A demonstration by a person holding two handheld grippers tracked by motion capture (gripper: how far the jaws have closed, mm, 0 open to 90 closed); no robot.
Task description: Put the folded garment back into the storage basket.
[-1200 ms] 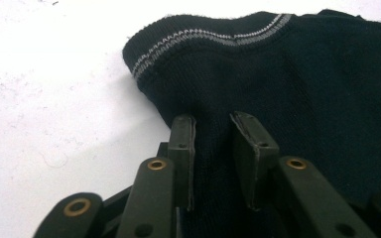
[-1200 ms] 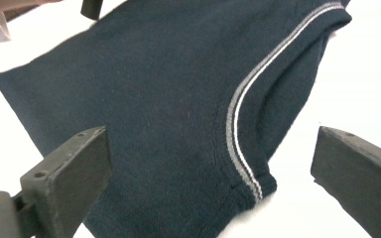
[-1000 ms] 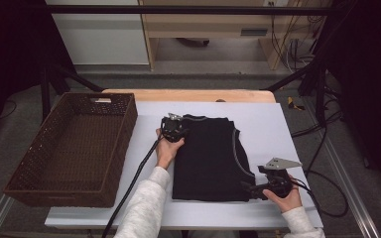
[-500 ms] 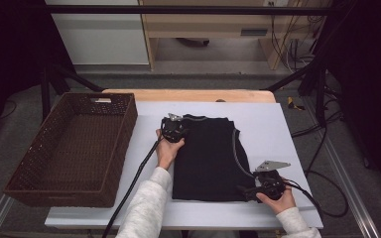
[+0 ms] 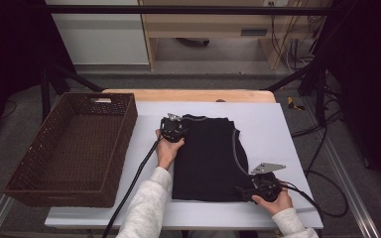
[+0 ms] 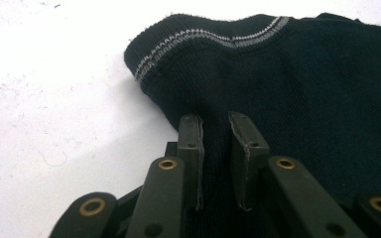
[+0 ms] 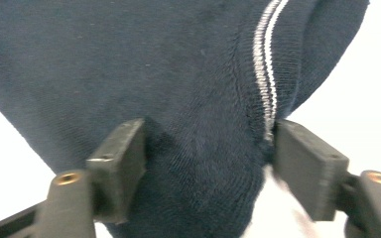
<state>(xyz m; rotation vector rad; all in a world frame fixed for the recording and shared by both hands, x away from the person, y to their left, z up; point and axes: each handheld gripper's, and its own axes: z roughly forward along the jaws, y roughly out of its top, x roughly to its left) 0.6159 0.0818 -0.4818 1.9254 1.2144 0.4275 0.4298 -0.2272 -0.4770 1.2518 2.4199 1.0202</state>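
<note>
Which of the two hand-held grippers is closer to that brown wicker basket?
Left. The left gripper sits at the black sweater's far left corner, just right of the wicker basket. The right gripper is at the sweater's near right corner, farther away.

The sweater (image 5: 208, 158) is matt black ribbed knit – grey-striped trim. At its nine o'clock, a rough brown wicker basket (image 5: 30, 168); the table (image 5: 287, 129) looks smooth, matt white
</note>
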